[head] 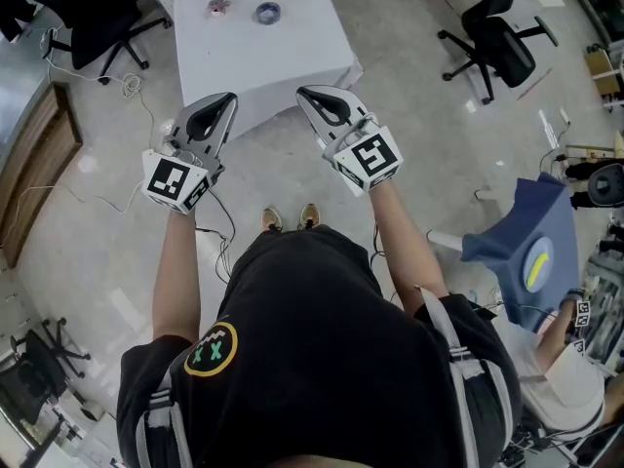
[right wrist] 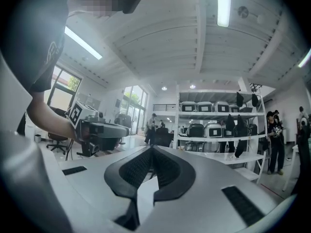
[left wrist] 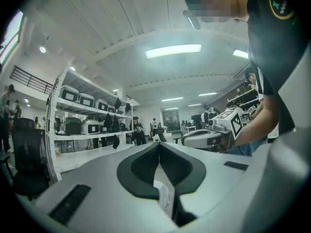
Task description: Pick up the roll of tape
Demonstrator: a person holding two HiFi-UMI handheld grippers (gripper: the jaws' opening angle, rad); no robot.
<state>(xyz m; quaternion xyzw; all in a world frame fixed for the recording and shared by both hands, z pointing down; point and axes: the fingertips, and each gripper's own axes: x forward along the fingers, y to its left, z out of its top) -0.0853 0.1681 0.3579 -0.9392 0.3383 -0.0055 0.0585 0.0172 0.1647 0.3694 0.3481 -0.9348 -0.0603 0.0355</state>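
The left gripper (head: 228, 98) and right gripper (head: 304, 93) hover mid-frame, jaws clenched empty, seemingly poised; blue ring-shaped tape roll (head: 267, 12) lies well apart on white worktop (head: 292, 52), upper centre.

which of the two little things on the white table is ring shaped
The blue roll of tape, the right-hand one in the head view: a ring with an open middle. The pinkish thing beside it is irregular.

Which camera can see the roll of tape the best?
The head view: it looks down on the white table, where the blue roll of tape lies in plain sight. The left gripper view and right gripper view look level across the room at shelves; neither shows the tape.
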